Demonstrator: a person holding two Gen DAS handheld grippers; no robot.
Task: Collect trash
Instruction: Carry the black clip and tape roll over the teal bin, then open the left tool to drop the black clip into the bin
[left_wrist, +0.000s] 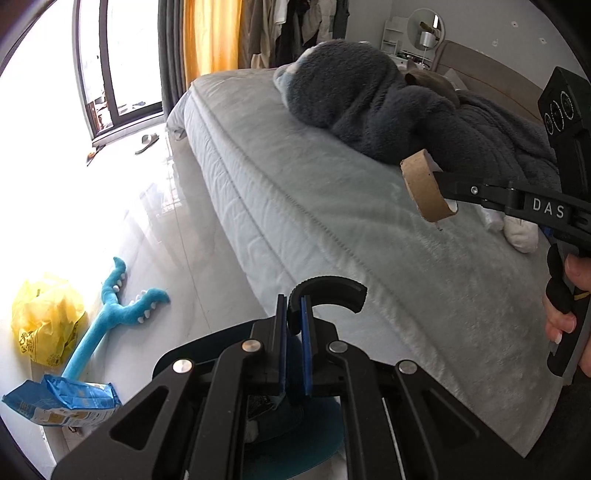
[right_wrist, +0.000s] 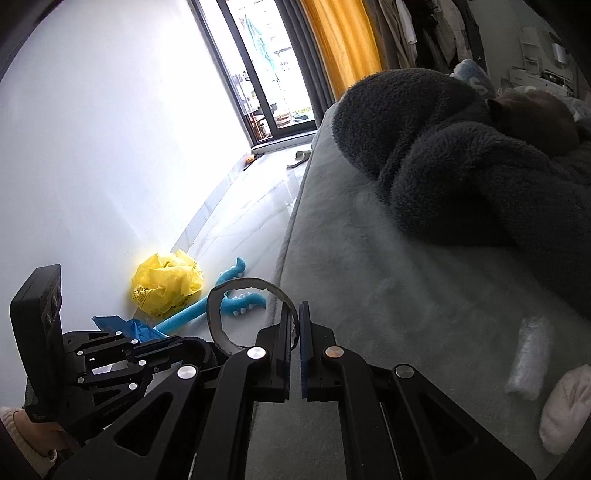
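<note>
My left gripper is clamped on a curved black plastic piece, pinched by one end so the arc hangs clear of my view; my right gripper is closed on the wall of an empty cardboard tape ring, gripped edge-on so the hoop stands free ahead of the pads. Both are carried over the edge of the grey bed, I judge toward the yellow plastic bag on the floor by the wall, beside a blue plush toy and a blue packet; a dark fleece blanket lies heaped further up the bed
</note>
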